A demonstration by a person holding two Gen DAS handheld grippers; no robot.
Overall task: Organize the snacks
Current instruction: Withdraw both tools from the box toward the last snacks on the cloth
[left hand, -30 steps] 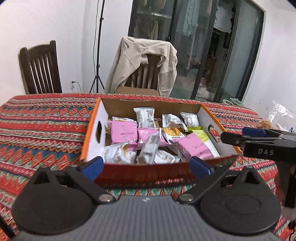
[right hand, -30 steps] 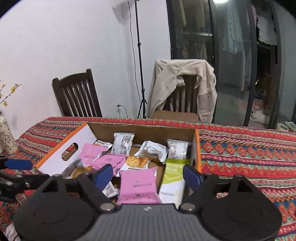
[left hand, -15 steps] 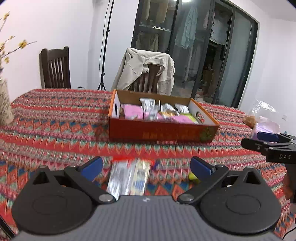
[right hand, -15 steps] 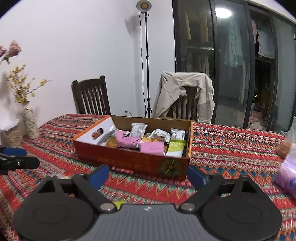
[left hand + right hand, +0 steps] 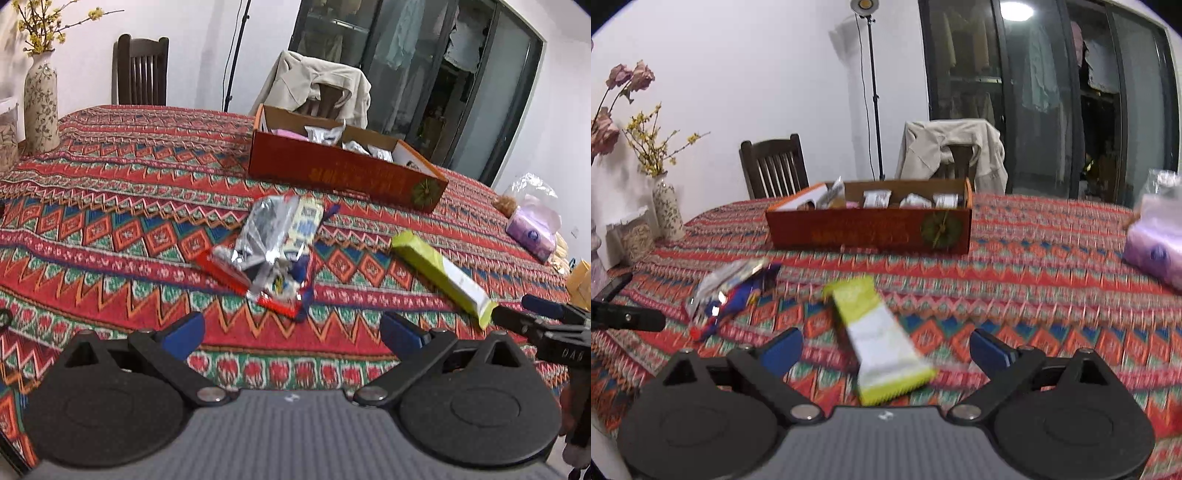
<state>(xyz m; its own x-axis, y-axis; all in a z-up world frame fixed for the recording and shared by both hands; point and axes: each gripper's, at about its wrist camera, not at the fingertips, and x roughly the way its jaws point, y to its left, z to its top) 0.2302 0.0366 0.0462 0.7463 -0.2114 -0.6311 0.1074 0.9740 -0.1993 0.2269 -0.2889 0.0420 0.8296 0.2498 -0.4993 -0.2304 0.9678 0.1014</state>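
Lying between spread fingers of right hand-held gripper [image 5: 885,346]: green snack bar [image 5: 877,334], untouched.

a table in a zigzag-patterned red cloth, snacks loose on it.

the table [image 5: 110,229] carries an orange cardboard box [image 5: 343,173] of packets at its far side, a foil-and-red snack bundle [image 5: 273,243] nearer, a green-and-white packet [image 5: 879,339] just beside that, a patterned vase [image 5: 40,107] at the left edge, and a lilac tissue pack [image 5: 1156,243] at the right.
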